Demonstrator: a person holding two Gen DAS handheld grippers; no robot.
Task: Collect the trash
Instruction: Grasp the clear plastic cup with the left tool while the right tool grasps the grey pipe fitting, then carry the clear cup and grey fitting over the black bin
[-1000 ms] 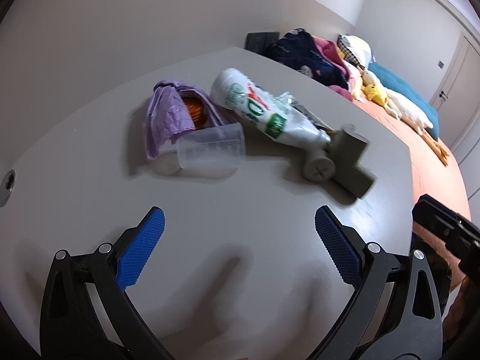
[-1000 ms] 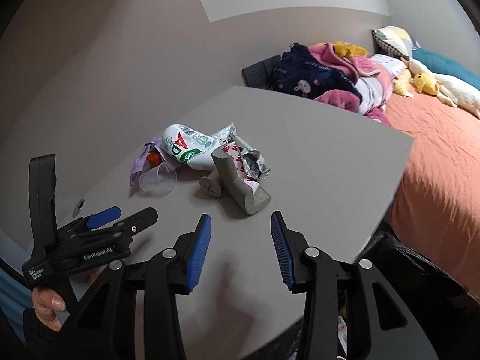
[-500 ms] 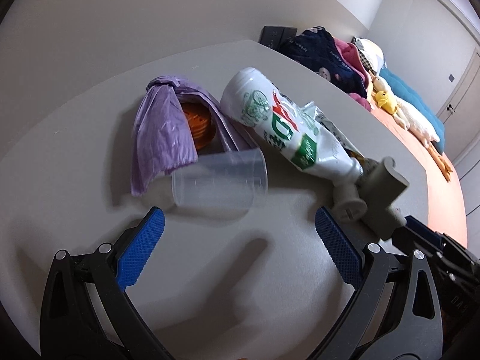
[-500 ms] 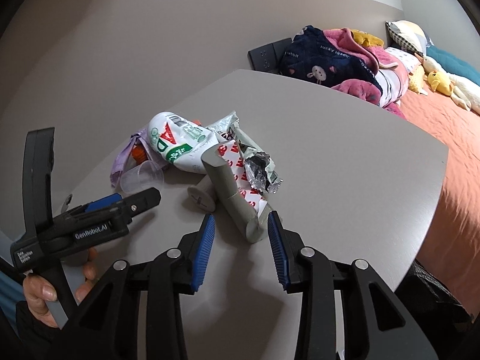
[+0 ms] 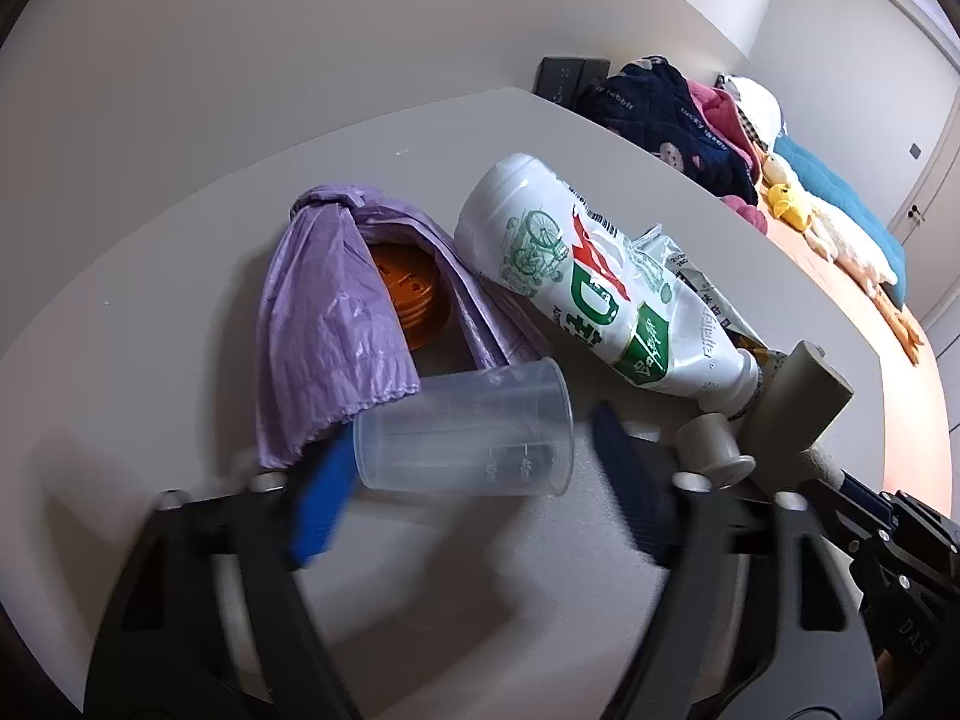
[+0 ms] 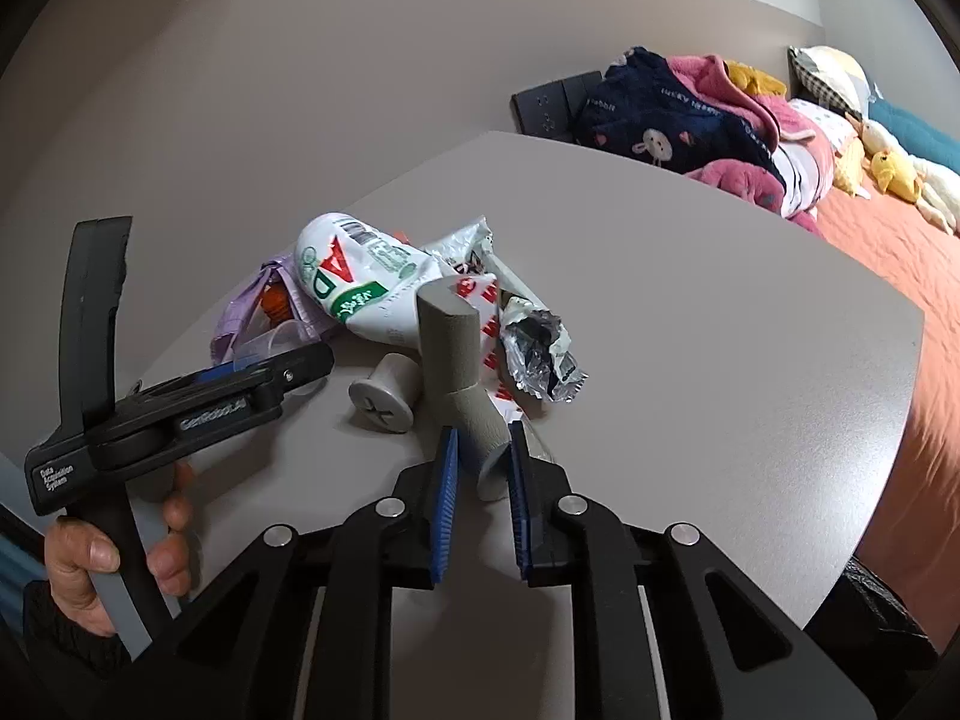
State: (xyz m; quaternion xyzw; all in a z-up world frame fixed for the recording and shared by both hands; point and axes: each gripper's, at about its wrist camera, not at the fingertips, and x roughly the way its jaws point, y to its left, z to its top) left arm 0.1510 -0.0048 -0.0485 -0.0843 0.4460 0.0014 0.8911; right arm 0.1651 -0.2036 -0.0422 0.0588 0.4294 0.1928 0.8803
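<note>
A clear plastic cup (image 5: 462,426) lies on its side on the grey table (image 6: 720,330). My left gripper (image 5: 474,480) straddles the cup with its jaws closing; the blurred right pad still stands a little off the rim. Behind the cup lie a purple bag (image 5: 324,324), an orange lid (image 5: 414,294), a white bottle (image 5: 576,276) and a crumpled snack wrapper (image 6: 528,336). My right gripper (image 6: 483,480) is closing on the near end of a grey T-shaped pipe piece (image 6: 456,348), with both pads against it.
A grey screw-shaped plug (image 6: 384,396) lies beside the pipe piece. A hand (image 6: 90,558) holds the left gripper's handle. Beyond the table's right edge is a bed with an orange sheet (image 6: 900,252), piled clothes (image 6: 678,114) and plush toys. Something black (image 6: 870,612) sits below the table edge.
Both grippers came forward and lower toward the pile. The left jaws narrowed around the cup. The right jaws narrowed onto the end of the pipe piece.
</note>
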